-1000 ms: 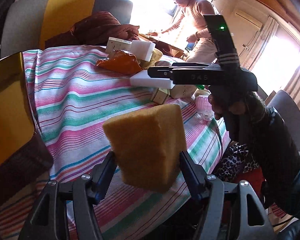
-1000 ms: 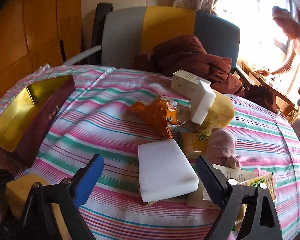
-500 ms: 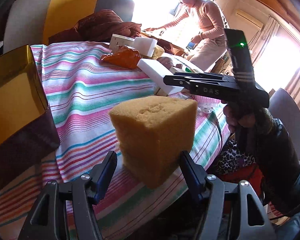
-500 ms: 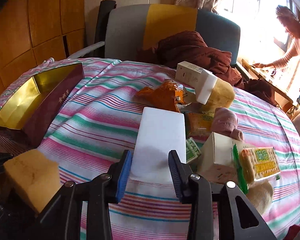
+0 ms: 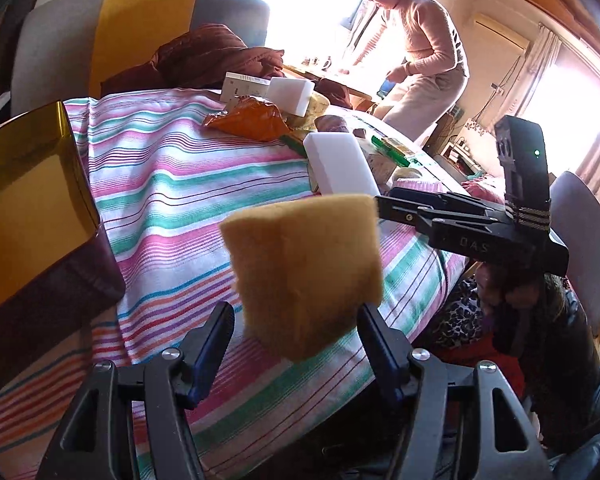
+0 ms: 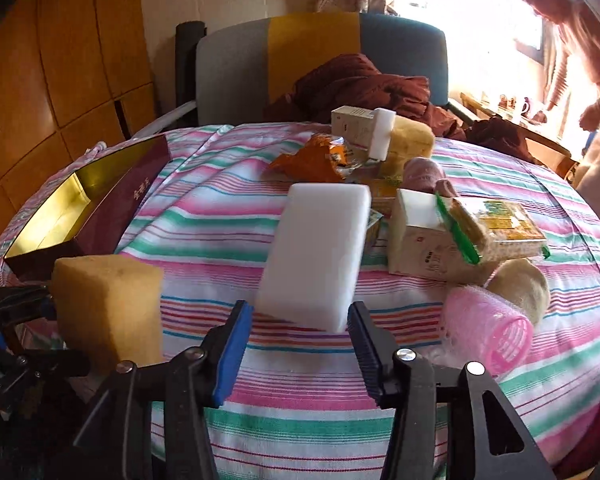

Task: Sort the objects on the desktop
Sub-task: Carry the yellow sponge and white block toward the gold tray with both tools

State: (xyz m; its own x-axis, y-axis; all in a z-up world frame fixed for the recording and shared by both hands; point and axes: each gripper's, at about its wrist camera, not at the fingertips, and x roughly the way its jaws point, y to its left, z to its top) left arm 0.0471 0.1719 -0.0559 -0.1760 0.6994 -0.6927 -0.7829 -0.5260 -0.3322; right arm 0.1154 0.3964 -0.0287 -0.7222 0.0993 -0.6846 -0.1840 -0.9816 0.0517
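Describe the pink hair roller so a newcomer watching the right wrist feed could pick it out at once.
Start at the striped tablecloth and go to the pile of packets on its right side. At the pile's near edge, beside a pale woolly ball, lies the pink hair roller on its side. It is the only hollow, bristly pink cylinder; its neighbours are boxes, packets and sponges.

We see a box (image 6: 80, 208) far left on the table (image 6: 204, 216), a heap of packets (image 6: 452, 236) to the right, a chair (image 6: 320, 56) behind.

Porous yellow sponge (image 5: 304, 272); smooth white foam block (image 6: 316, 256); glossy gold box (image 5: 28, 200).
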